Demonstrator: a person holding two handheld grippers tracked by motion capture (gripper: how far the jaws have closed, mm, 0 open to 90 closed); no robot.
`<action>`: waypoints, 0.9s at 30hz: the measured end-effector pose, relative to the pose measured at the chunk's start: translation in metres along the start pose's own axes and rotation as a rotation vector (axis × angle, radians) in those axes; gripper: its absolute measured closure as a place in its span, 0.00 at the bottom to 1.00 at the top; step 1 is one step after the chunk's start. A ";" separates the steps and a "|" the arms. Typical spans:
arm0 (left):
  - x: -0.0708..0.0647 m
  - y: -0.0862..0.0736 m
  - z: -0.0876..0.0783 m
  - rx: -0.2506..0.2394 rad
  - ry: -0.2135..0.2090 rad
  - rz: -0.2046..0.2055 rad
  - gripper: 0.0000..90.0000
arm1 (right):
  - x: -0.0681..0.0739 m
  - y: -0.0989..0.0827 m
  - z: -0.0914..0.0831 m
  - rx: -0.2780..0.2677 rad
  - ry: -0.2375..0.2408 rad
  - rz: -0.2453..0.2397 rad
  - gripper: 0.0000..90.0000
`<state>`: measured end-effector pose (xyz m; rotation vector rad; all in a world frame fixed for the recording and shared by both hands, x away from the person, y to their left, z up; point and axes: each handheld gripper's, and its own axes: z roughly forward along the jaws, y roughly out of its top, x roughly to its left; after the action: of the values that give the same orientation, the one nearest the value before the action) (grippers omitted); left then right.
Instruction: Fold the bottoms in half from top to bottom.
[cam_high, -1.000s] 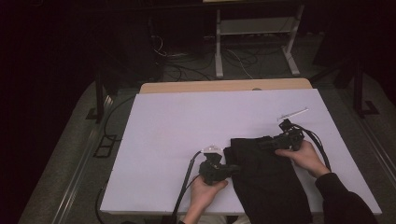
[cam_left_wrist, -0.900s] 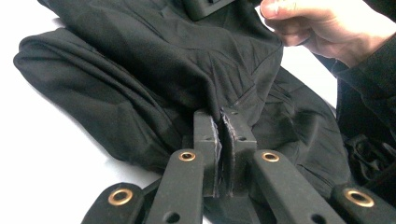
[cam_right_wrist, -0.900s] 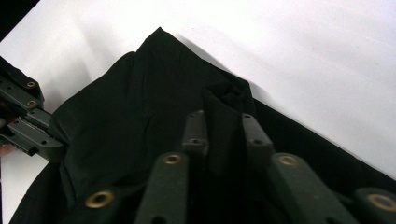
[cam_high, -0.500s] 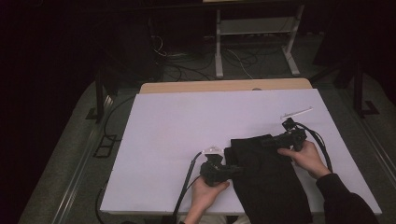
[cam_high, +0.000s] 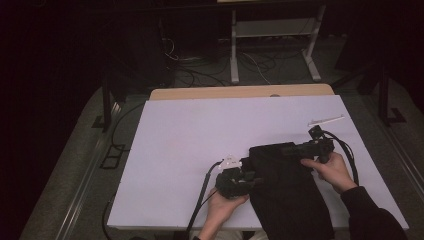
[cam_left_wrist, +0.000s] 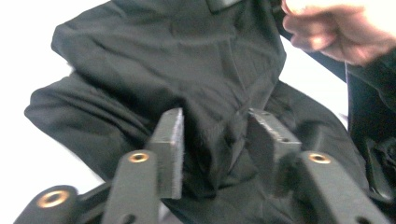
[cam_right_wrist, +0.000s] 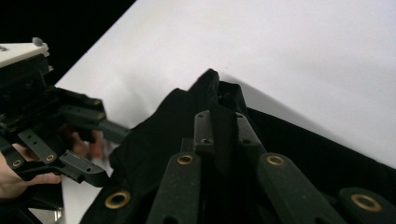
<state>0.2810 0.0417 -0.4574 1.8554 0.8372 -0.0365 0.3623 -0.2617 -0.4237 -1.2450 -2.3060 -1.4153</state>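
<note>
Right gripper (cam_right_wrist: 223, 128) pinches the black cloth (cam_high: 287, 192); left gripper (cam_left_wrist: 217, 135), just opening, stands spread around its fold

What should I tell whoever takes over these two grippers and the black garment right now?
Left gripper: its jaws have just been opening; a fold of the black cloth garment sits between them, not pinched.
Right gripper: jaws shut on the garment's far edge.
The garment lies on the white table, near edge hanging off the person's side.
Done: one grip held, the other let go.
Left: likely regrip with the left and carry on arranging the cloth.
</note>
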 end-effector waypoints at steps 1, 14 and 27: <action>0.000 0.001 0.000 -0.009 0.006 0.001 0.57 | 0.001 -0.001 -0.002 -0.005 0.003 0.001 0.92; 0.008 0.018 -0.010 -0.080 -0.030 -0.028 0.39 | 0.013 -0.010 -0.025 -0.067 0.009 -0.002 0.92; 0.014 0.024 -0.011 -0.115 -0.051 -0.041 0.27 | 0.023 -0.028 -0.038 -0.082 0.019 -0.001 0.91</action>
<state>0.3012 0.0531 -0.4381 1.7231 0.8251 -0.0603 0.3170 -0.2849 -0.4104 -1.2472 -2.2578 -1.5298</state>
